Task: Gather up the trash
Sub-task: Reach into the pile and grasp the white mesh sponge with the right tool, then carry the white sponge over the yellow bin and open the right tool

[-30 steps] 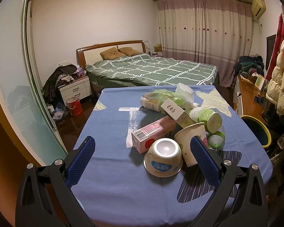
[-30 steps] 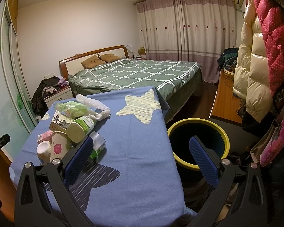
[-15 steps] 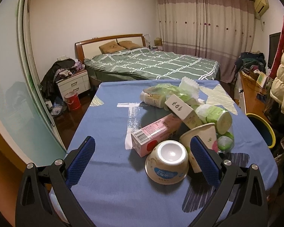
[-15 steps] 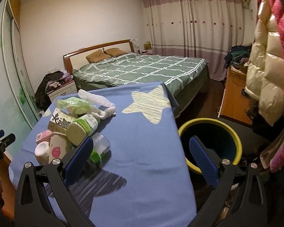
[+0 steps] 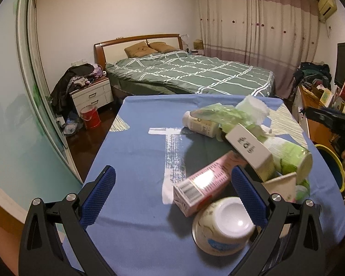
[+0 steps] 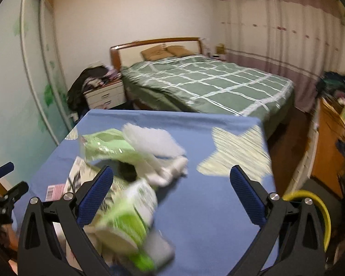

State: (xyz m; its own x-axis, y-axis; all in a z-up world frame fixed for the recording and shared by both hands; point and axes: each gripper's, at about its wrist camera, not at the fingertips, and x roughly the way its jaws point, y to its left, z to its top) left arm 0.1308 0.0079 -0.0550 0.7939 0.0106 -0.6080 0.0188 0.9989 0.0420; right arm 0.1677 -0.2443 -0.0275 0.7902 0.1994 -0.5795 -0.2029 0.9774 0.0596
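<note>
Trash (image 5: 239, 161) heaped, cartons and cups

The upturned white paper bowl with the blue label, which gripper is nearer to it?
Left. The left gripper hangs open just above the bowl; the right gripper is farther, over the far side of the pile.

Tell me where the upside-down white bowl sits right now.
In the left wrist view, the upside-down white bowl sits at the near right of the blue tablecloth, touching the pink carton, just by the left gripper's right finger.
</note>
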